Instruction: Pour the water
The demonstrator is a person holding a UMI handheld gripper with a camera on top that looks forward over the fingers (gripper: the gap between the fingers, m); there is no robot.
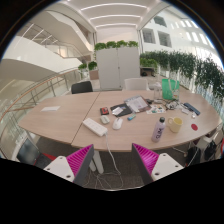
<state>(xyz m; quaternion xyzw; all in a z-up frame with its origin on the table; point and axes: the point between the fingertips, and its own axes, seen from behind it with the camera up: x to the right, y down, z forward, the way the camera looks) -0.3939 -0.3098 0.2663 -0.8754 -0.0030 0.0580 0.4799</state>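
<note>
Clear plastic water bottle with purple label (159, 129) stands upright on the light wooden oval worktop (60, 118), well beyond the fingers, near a yellow cup (176, 124). Green pitcher (169, 89) farther back. Hand-held gripper (113, 160) spread wide, holding nothing, pink pads (80, 161) hanging short of the worktop's near edge.

- One wide-angle view rides on the gripper (112, 162), looking forward along its two fingers.
- It faces the counter (60, 115) from well back, slightly above, with the room beyond.
</note>
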